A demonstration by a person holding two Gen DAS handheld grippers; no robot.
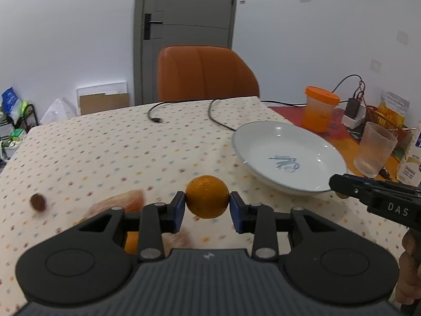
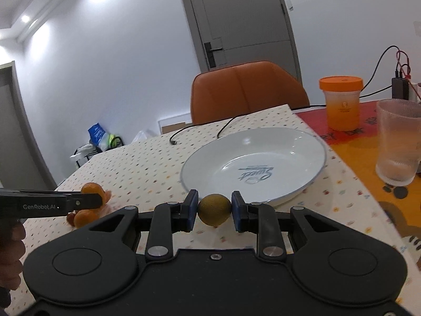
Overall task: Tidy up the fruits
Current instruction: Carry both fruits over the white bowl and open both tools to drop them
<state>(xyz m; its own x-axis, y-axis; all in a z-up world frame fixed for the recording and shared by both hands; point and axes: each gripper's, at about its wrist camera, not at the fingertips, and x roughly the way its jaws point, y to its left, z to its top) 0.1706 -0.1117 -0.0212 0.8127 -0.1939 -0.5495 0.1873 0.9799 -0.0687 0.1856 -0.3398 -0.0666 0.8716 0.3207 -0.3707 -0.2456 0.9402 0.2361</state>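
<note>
Left gripper (image 1: pixel 208 205) clamped on an orange (image 1: pixel 207 197), blue pads pressed to both sides, fruit clear of the dotted tablecloth (image 1: pixel 105 147). Right gripper (image 2: pixel 214 209) closed tight on a small yellow-green round fruit (image 2: pixel 214 208), held just short of the white plate (image 2: pixel 252 166). More oranges (image 2: pixel 85 217) lie in a blurred cluster on the cloth at left. Frosted tumbler (image 2: pixel 398 142) and orange-lidded jar (image 2: pixel 341 102) stand beyond the plate.

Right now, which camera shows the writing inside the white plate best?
The right wrist view: the plate faces it squarely and its blue script reads clearly. In the left wrist view the plate sits off to the side, its lettering a blur.
</note>
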